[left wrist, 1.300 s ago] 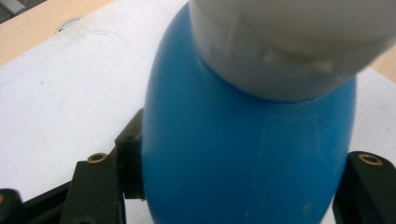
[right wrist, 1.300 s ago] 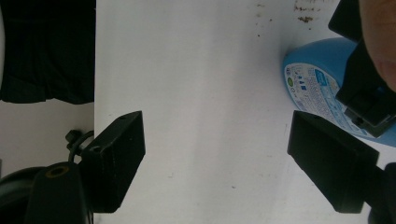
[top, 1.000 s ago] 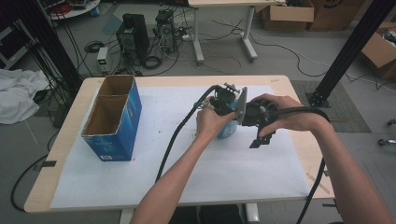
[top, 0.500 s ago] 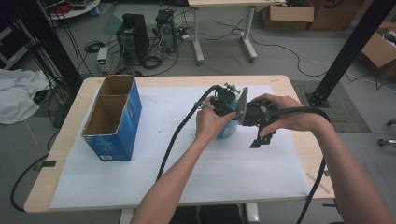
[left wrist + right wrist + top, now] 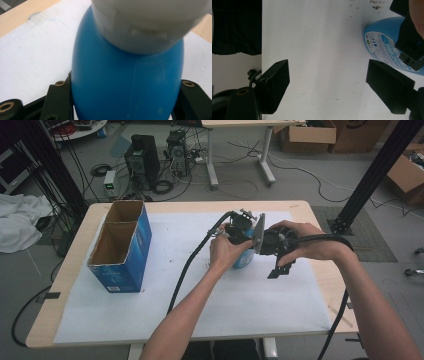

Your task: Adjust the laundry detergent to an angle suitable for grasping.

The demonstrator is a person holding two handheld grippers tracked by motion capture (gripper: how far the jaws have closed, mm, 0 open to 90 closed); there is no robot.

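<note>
We work at a table (image 5: pixel 320 285) covered by a white paper sheet (image 5: pixel 250 300). The blue bottle (image 5: pixel 127 82) with a white cap (image 5: pixel 147 22) sits near the middle of the sheet, right of an open blue cardboard box (image 5: pixel 120 247) that stands well apart from it.

State of the claws:
- The left gripper (image 5: pixel 239 232) has just been closing, and in the left gripper view its two black jaws press on either side of the bottle's blue body, just below the cap. We read this as a firm grip on the bottle.
- The right gripper (image 5: pixel 327 85) stands wide apart with nothing between its jaws; bare paper shows in the gap. The bottle's labelled lower body (image 5: pixel 387 45) lies just beside one jaw, apart from it.

Handling judgement:
- The bottle looks like moulded plastic: stiff enough to clamp, yet likely to flex under heavy pressure.
- Its surface appears smooth and rounded, so we expect it to slip if gripped on the widest curve.
- We cannot tell how full it is; we treat its weight as moderate.
- The shoulder below the cap is the preferred hold, since the taper seats the jaws. The cap offers a ridged band for the second claw, should it need turning.
</note>
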